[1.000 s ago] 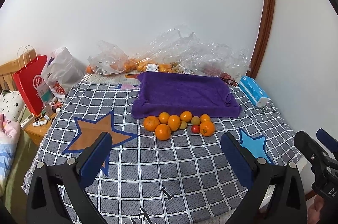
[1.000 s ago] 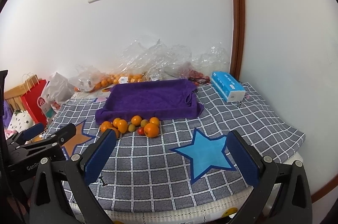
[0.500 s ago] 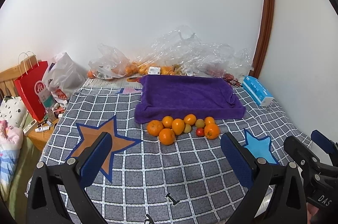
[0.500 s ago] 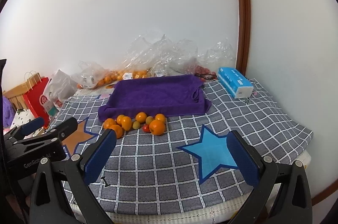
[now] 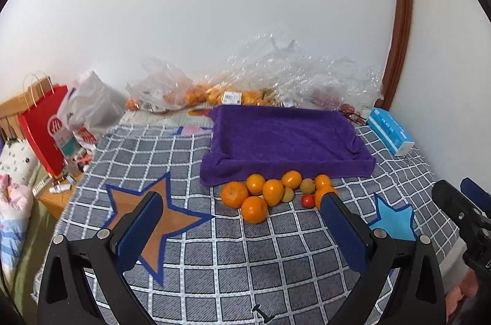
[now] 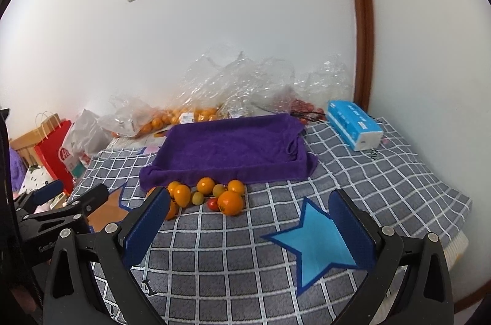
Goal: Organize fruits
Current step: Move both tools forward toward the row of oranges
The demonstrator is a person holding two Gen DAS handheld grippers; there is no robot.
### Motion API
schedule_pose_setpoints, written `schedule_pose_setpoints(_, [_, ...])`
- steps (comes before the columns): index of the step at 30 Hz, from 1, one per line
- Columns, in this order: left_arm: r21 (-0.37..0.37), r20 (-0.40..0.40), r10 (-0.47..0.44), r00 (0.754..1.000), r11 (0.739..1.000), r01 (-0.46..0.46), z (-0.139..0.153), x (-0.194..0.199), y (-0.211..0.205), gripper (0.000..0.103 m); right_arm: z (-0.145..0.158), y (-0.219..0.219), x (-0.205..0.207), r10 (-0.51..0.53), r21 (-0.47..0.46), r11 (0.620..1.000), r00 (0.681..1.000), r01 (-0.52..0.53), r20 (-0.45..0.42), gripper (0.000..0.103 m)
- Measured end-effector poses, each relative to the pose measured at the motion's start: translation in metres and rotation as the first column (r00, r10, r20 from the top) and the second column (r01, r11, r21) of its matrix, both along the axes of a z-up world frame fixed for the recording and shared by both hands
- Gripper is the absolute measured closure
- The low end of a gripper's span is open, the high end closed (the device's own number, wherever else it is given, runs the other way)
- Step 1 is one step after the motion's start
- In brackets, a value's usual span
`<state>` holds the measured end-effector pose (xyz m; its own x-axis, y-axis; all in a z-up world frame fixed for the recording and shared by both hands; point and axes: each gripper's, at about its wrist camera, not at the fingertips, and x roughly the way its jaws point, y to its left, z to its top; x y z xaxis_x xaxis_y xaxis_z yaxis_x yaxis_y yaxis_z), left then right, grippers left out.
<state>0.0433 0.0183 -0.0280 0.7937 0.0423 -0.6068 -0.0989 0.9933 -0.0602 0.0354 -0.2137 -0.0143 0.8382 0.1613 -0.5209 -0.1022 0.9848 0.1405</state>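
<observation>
I hold two black grippers with blue padded fingers above a bed covered by a grey blanket (image 5: 214, 272) checked in white and printed with stars. My left gripper (image 5: 242, 233) has its jaws spread wide with nothing between them; it hangs over the near part of the blanket, beside an orange star (image 5: 147, 211). My right gripper (image 6: 250, 230) is likewise spread wide and empty, with a light blue star (image 6: 319, 245) lying under it.

The fruit sits ahead of both grippers: a small cluster of round orange tangerines (image 5: 254, 208), two yellow-green fruits and one small red tomato (image 5: 307, 200), all lying loose on the blanket and touching one another. The cluster rests just against the near edge of a purple towel draped over a shallow rectangular tray (image 5: 285, 137); the towel's surface is bare.

Behind the tray, along the white wall, lie crumpled clear plastic bags (image 5: 276, 73), some holding more orange fruit. A blue and white tissue pack (image 6: 354, 125) lies to the right of the tray. A red paper carrier bag (image 5: 43, 125) stands at the far left, off the blanket.
</observation>
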Motion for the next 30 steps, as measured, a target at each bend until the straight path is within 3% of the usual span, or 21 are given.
schedule_pose_setpoints(4, [-0.020, -0.018, 0.010, 1.000, 1.000, -0.010, -0.012, 0.016, 0.005, 0.000, -0.011, 0.001, 0.021, 0.007, -0.002, 1.000, 0.999, -0.007, -0.033, 0.001])
schedule_pose_setpoints(12, [0.044, -0.066, 0.045, 0.997, 0.998, -0.042, -0.041, 0.047, 0.020, 0.000, -0.040, 0.007, 0.065, 0.029, -0.037, 0.999, 0.995, -0.033, -0.092, 0.002])
schedule_pose_setpoints(14, [0.035, -0.085, 0.052, 0.995, 0.998, -0.049, -0.049, 0.053, 0.028, 0.007, -0.049, 0.007, 0.074, 0.020, -0.037, 0.999, 0.993, -0.025, -0.113, 0.004])
schedule_pose_setpoints(22, [-0.055, -0.131, 0.047, 0.990, 0.997, -0.055, -0.070, 0.072, 0.051, 0.011, -0.082, 0.005, 0.099, 0.040, 0.019, 0.999, 0.976, -0.036, -0.214, 0.020])
schedule_pose_setpoints(26, [-0.037, -0.147, 0.047, 0.988, 0.998, -0.053, -0.079, 0.074, 0.055, 0.011, -0.093, 0.017, 0.105, 0.075, 0.025, 0.997, 0.971, -0.071, -0.227, 0.030])
schedule_pose_setpoints(28, [-0.033, -0.156, 0.044, 0.987, 0.998, -0.049, -0.085, 0.075, 0.057, 0.011, -0.100, 0.025, 0.109, 0.091, 0.016, 0.996, 0.967, -0.089, -0.237, 0.042])
schedule_pose_setpoints(30, [-0.050, -0.166, 0.036, 0.985, 0.998, -0.045, -0.089, 0.076, 0.060, 0.011, -0.106, 0.033, 0.114, 0.115, 0.018, 0.993, 0.960, -0.114, -0.256, 0.043])
